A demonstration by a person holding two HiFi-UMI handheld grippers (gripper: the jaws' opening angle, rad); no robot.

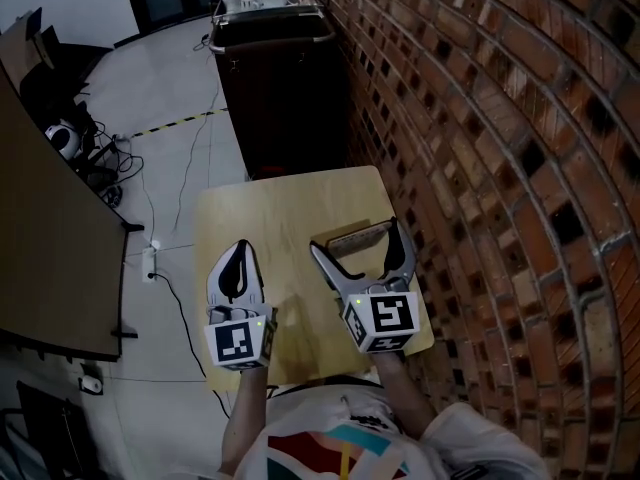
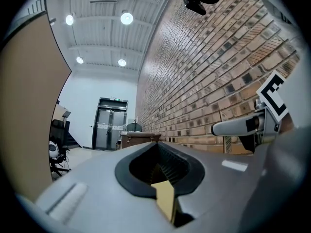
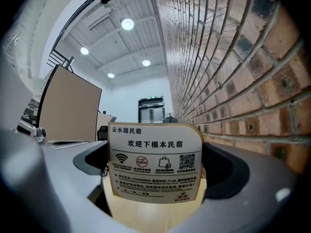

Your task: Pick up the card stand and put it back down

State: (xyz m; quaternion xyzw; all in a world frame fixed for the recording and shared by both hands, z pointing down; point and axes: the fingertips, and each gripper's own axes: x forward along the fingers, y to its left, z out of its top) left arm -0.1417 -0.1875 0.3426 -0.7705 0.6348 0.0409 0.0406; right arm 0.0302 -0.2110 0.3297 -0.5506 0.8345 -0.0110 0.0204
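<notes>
- The left gripper (image 1: pixel 240 256) is low over the wooden table (image 1: pixel 262 216). Its jaws are pressed together with nothing between them. I think it only waits aside.
- The dark cart (image 1: pixel 275 88) behind the table has a tray-like top, and what lies in it is too small to tell.
- The card stand (image 3: pixel 154 164) stands upright on the table, near the brick wall (image 1: pixel 500 168).
- The right gripper (image 1: pixel 356 240) has its jaws spread on both sides of the stand, not clamped yet. Probably it is lined up for the grasp.
</notes>
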